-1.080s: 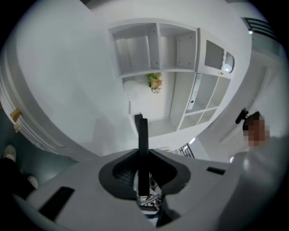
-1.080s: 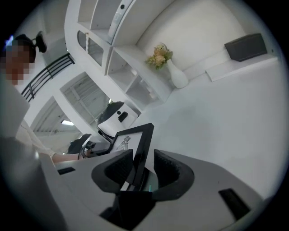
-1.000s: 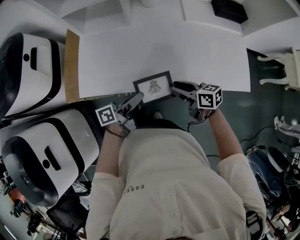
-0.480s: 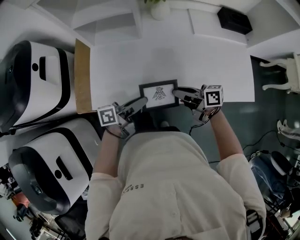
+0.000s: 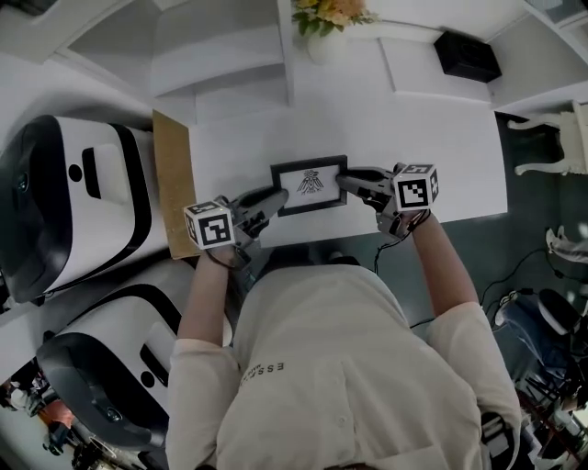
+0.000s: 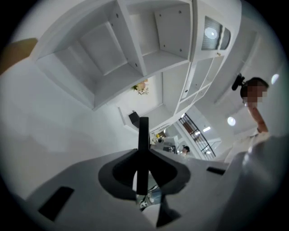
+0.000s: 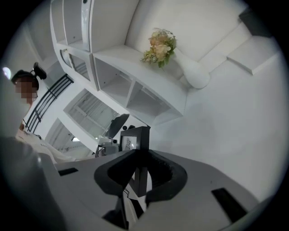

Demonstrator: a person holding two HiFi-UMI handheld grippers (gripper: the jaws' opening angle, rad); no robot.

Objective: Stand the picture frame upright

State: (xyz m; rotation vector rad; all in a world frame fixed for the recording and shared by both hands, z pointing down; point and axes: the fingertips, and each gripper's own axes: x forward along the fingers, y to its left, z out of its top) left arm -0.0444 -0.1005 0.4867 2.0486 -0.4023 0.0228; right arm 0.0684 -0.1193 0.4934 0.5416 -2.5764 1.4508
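Observation:
A black picture frame (image 5: 310,184) with a small drawing on white is held over the white table (image 5: 413,147), between both grippers. My left gripper (image 5: 274,198) is shut on its left edge; in the left gripper view that frame edge (image 6: 143,135) runs up between the pads of the left gripper (image 6: 142,173). My right gripper (image 5: 344,179) is closing its jaws on the right edge. In the right gripper view the frame (image 7: 135,140) sits in the notch of the right gripper (image 7: 137,173), with both pads against it. Whether its foot touches the table is hidden.
A white vase of flowers (image 5: 326,23) and a black box (image 5: 467,55) stand at the table's far side. A brown board (image 5: 175,184) lies along the left end. Big white and black machines (image 5: 64,202) stand at left, a white chair (image 5: 551,138) at right.
The frame has swung from a slant to level and gone farther over the table. The right jaws have closed onto its right edge. The left grip is unchanged.

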